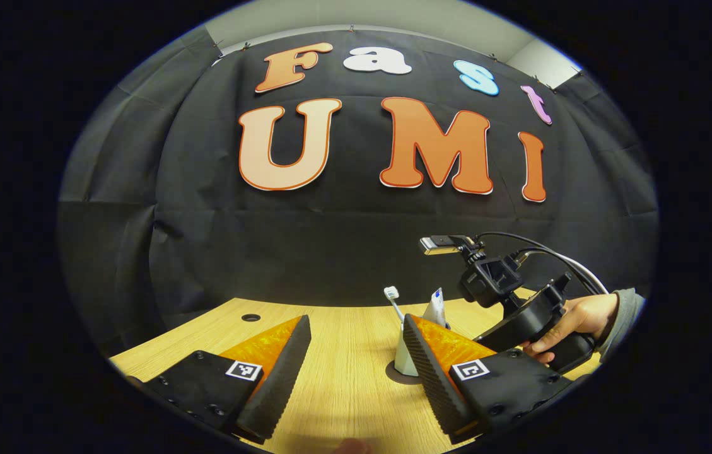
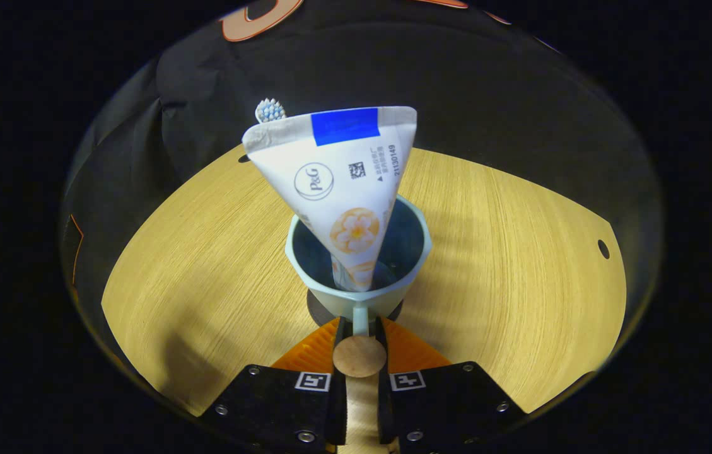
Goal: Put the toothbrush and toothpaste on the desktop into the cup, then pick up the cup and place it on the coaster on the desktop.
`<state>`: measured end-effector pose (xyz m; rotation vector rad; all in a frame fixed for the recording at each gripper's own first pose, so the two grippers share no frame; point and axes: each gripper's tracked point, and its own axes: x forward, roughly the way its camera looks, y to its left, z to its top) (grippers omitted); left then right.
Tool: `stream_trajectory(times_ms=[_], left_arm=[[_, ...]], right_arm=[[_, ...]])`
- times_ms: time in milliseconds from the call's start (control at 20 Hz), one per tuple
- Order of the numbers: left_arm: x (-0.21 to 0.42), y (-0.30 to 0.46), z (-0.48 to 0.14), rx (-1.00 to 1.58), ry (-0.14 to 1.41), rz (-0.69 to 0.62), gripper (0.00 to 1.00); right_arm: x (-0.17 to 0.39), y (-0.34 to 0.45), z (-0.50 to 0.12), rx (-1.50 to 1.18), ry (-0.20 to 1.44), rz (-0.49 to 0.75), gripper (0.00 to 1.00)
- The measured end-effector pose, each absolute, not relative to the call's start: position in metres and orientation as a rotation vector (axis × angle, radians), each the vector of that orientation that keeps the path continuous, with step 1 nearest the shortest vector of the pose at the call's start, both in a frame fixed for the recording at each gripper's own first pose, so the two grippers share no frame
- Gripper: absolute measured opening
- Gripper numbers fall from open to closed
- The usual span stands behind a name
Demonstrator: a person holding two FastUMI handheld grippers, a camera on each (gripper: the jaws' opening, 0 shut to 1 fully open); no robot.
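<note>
My right hand-held gripper (image 2: 360, 328) is clamped on the handle (image 2: 360, 320) of the pale cup (image 2: 359, 265), both fingers pressed to that thin tab just nearer me than the cup's wall. The cup sits on the dark round coaster (image 2: 318, 312), whose edge peeks out beneath its base, so I judge the placing is about done. Inside the cup the toothpaste tube (image 2: 343, 189) stands cap down, leaning on the rim, and beyond it the toothbrush (image 2: 269, 110) shows its bristled head. The cup looks rigid and smooth, probably light but top-heavy with the tall tube in it; the handle is the sure place to hold, and I would let go gently so nothing tips. My left hand-held gripper (image 1: 356, 359) hangs with its fingers wide apart and empty, left of the cup over the wooden bench (image 1: 343, 328). Right of the cup there, my hand (image 1: 573, 325) grips the other tool.
</note>
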<state>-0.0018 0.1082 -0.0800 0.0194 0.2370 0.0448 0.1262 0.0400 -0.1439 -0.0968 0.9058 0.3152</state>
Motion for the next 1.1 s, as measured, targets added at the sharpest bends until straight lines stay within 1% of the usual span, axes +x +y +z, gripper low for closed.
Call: stream_trajectory(times_ms=[100,200,250,300,350,400,450,500,550,700,750,900,1100], left_arm=[[-0.004,0.112,-0.078,0.020,0.235,0.053,0.92],[-0.006,0.116,-0.077,0.025,0.235,0.061,0.94],[-0.006,0.116,-0.078,0.026,0.236,0.064,0.94],[-0.005,0.116,-0.078,0.027,0.237,0.064,0.94],[-0.005,0.115,-0.077,0.028,0.239,0.065,0.94],[-0.005,0.113,-0.079,0.030,0.243,0.065,0.94],[-0.005,0.111,-0.079,0.030,0.245,0.063,0.94],[-0.004,0.107,-0.078,0.029,0.244,0.059,0.95],[-0.004,0.105,-0.078,0.031,0.242,0.056,0.94],[-0.003,0.099,-0.073,0.043,0.234,0.052,0.94],[-0.003,0.098,-0.072,0.047,0.230,0.051,0.93],[-0.001,0.090,-0.069,0.052,0.224,0.045,0.94],[0.005,0.078,-0.063,0.067,0.210,0.038,0.94]], right_arm=[[0.129,0.034,-0.142,-0.098,0.903,0.305,0.20],[0.125,0.039,-0.139,-0.097,0.904,0.302,0.21],[0.122,0.040,-0.138,-0.095,0.903,0.313,0.25],[0.118,0.040,-0.139,-0.096,0.908,0.329,0.26],[0.118,0.039,-0.135,-0.094,0.908,0.340,0.34],[0.118,0.039,-0.132,-0.091,0.897,0.344,0.40],[0.117,0.039,-0.130,-0.086,0.887,0.346,0.48],[0.116,0.039,-0.126,-0.075,0.873,0.353,0.52],[0.114,0.037,-0.121,-0.062,0.858,0.356,0.58],[0.116,0.031,-0.106,-0.029,0.784,0.368,0.66],[0.116,0.029,-0.097,-0.015,0.750,0.382,0.76],[0.117,0.016,-0.076,0.004,0.644,0.385,0.81],[0.116,0.001,-0.051,0.011,0.505,0.387,0.81]])
